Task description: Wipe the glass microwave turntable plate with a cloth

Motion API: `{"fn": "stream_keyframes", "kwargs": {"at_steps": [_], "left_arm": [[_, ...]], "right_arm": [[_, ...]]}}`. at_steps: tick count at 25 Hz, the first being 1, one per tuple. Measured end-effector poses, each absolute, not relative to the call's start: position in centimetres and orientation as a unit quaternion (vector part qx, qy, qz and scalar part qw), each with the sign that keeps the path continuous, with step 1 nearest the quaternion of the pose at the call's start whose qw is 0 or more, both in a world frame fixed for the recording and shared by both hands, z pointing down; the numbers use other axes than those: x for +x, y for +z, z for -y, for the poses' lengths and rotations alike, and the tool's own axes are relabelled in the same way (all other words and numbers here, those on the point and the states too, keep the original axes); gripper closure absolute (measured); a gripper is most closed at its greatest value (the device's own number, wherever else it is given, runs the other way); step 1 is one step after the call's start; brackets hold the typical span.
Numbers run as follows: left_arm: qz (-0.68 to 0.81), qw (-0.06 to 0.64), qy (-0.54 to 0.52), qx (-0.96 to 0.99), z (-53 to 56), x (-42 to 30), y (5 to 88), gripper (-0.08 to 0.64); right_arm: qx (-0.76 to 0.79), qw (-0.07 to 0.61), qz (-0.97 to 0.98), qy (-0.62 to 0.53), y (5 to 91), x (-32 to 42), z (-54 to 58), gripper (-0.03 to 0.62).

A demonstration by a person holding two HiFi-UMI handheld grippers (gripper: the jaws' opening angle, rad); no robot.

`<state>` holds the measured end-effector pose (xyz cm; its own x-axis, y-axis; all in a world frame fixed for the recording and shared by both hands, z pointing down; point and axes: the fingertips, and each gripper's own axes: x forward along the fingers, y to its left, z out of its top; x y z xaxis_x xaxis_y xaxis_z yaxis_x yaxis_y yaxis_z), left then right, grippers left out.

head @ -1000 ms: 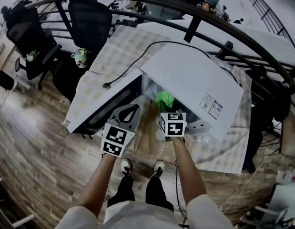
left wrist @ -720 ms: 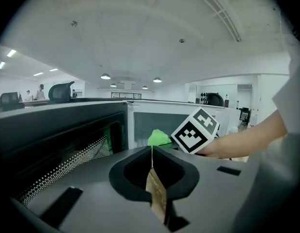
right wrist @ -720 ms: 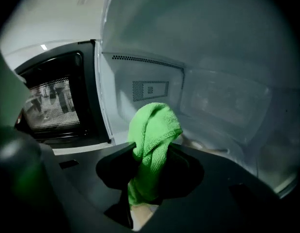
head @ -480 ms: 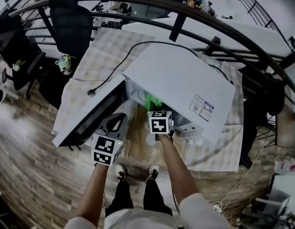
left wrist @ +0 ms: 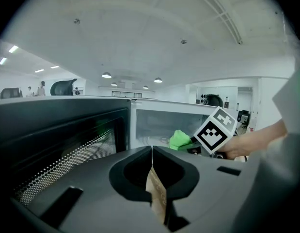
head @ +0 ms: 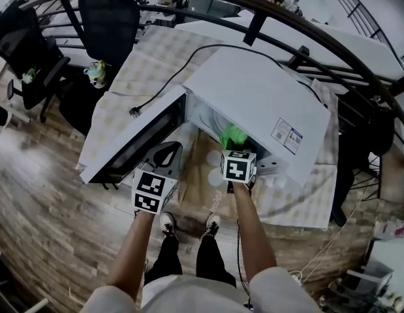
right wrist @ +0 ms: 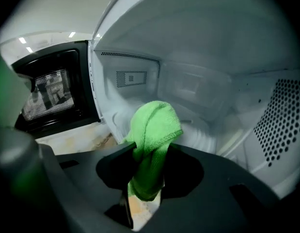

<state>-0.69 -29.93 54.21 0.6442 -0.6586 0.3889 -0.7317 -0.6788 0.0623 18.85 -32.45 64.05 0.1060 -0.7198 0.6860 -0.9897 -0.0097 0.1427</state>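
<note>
The white microwave [head: 260, 103] stands on a table with its door [head: 133, 142] swung open to the left. My right gripper [head: 233, 146] is at the oven mouth, shut on a bright green cloth [right wrist: 152, 127] that bunches up above the jaws. Beyond the cloth, on the cavity floor, lies a faint ridged glass turntable plate [right wrist: 208, 136]; the cloth is just short of it. My left gripper [head: 169, 150] hangs in front of the open door with its jaws pressed together and nothing held. In the left gripper view, the cloth [left wrist: 180, 139] and the right gripper's marker cube [left wrist: 215, 131] are visible.
A black power cord [head: 182, 77] runs across the checked tablecloth [head: 130, 83] behind the microwave. Office chairs [head: 110, 18] stand at the far left, and a dark curved rail [head: 306, 34] arcs over the scene. The person's shoes [head: 188, 225] are on the wood floor below.
The head view has swung slightly. Both grippers keep nearly the same places relative to the microwave: the right one with the cloth at the opening, the left one by the door.
</note>
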Motion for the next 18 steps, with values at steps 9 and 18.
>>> {"fn": "stream_keyframes", "kwargs": {"at_steps": [9, 18], "left_arm": [[0.396, 0.100, 0.165, 0.898, 30.0, -3.3, 53.3, 0.538], [0.387, 0.091, 0.187, 0.898, 29.7, -3.3, 55.3, 0.538]], "right_arm": [[0.678, 0.284, 0.655, 0.175, 61.5, 17.1, 33.8, 0.456], [0.635, 0.386, 0.669, 0.024, 62.3, 14.2, 43.9, 0.457]]}}
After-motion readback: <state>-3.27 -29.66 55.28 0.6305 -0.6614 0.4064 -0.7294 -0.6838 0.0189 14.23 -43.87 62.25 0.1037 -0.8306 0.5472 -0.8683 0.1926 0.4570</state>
